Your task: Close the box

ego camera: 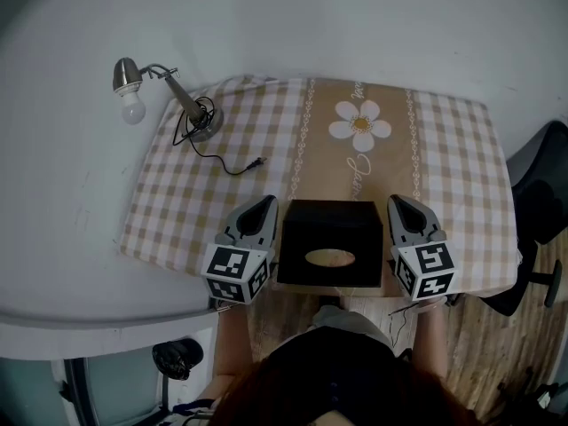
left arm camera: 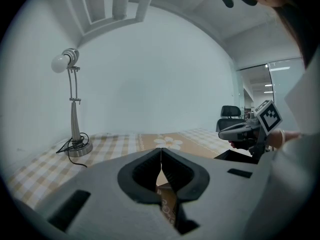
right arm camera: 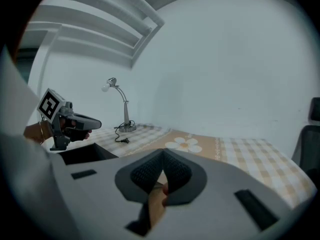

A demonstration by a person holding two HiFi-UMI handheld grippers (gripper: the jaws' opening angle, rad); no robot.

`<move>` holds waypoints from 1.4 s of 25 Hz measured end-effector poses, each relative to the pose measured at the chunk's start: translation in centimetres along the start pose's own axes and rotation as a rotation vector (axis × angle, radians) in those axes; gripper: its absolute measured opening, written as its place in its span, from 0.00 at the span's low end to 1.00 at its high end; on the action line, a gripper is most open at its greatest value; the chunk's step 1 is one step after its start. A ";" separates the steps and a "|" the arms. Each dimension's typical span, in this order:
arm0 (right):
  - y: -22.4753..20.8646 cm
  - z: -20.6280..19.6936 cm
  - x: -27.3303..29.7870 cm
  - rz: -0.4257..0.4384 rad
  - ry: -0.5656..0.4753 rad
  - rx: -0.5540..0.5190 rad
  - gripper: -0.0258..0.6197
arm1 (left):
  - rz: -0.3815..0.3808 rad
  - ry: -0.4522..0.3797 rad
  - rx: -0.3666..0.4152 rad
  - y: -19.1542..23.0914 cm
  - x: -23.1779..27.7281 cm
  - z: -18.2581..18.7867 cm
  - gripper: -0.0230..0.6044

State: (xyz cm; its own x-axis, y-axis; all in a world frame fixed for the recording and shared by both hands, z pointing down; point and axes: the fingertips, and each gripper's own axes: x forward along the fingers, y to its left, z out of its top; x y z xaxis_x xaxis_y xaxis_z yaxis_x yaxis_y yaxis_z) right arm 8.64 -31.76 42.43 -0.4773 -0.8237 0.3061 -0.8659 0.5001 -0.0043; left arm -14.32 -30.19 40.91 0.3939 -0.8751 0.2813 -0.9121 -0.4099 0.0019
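both clenched: left hand-held gripper, right hand-held gripper | box between them

A checked tablecloth and desk lamp meet pale walls, a black office chair beside.

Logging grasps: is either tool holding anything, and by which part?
Nothing is held. The left tool and right tool are both shut on nothing, one each side of the box.
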 end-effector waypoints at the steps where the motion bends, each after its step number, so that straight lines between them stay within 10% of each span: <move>1: -0.1 -0.3 0.3 0.003 0.011 0.001 0.07 | -0.001 0.008 -0.004 0.2 0.1 -0.3 0.08; 35: -0.5 -9.7 4.7 0.164 0.383 0.016 0.07 | -0.123 0.328 -0.111 1.2 5.0 -10.5 0.08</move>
State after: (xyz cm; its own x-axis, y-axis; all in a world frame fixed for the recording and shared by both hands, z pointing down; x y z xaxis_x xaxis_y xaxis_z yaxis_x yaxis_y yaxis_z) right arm 8.32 -33.32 53.07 -0.5219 -0.5730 0.6318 -0.7866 0.6099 -0.0966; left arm -14.64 -32.38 52.36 0.4604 -0.6846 0.5651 -0.8741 -0.4606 0.1542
